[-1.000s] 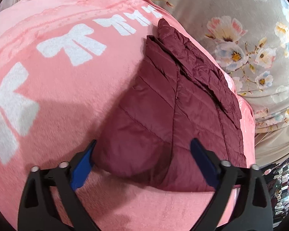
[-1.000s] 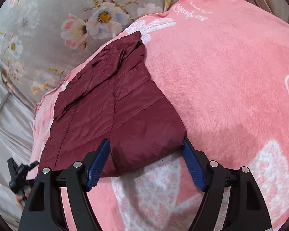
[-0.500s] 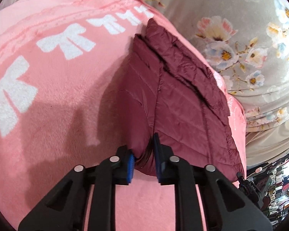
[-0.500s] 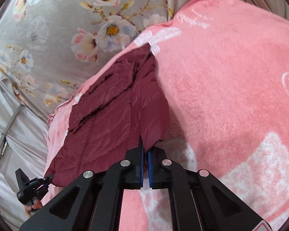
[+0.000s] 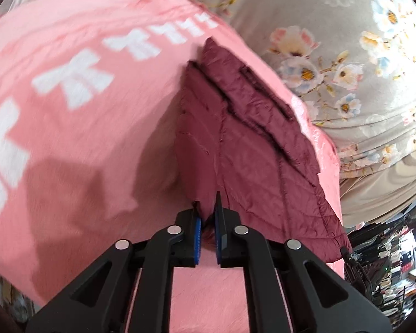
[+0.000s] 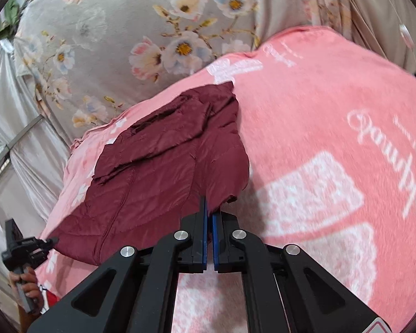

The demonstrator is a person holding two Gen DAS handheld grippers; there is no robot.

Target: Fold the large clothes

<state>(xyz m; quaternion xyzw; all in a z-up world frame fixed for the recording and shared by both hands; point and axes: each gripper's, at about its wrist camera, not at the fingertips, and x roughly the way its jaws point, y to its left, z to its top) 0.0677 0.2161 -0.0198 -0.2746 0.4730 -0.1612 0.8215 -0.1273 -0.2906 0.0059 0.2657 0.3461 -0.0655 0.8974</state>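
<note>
1. Nearest: left gripper (image 5: 207, 216) clamped on the near hem of the maroon quilted jacket (image 5: 252, 149), a pinch of fabric bunched between the blue pads. Right gripper (image 6: 209, 216) likewise closed tight on the hem's other near corner. Jaws of both came together within the last second, cloth between them each time.
2. Lifted already: near edge of the jacket raised off the pink blanket (image 5: 77, 149), a shadowed gap showing beneath it in the left wrist view.
3. Best kept level: both corners at matching height, with the hem taut between them, so the fold line runs straight across the body rather than slanting.
4. Middle: jacket body lying flat on the blanket, close to its edge beside the floral sheet (image 6: 141, 27), sleeve folded lengthwise on top. Worth carrying the hem over low and slowly, lest the slick padded shell slide toward that edge or the sleeve slip out.
5. Far: collar end (image 6: 224, 91) resting near the blanket's far edge. Likely target for the hem, matched edge to edge before letting go.
6. Off to the side in the right wrist view: a hand (image 6: 27, 285) gripping the handle of the left gripper.
</note>
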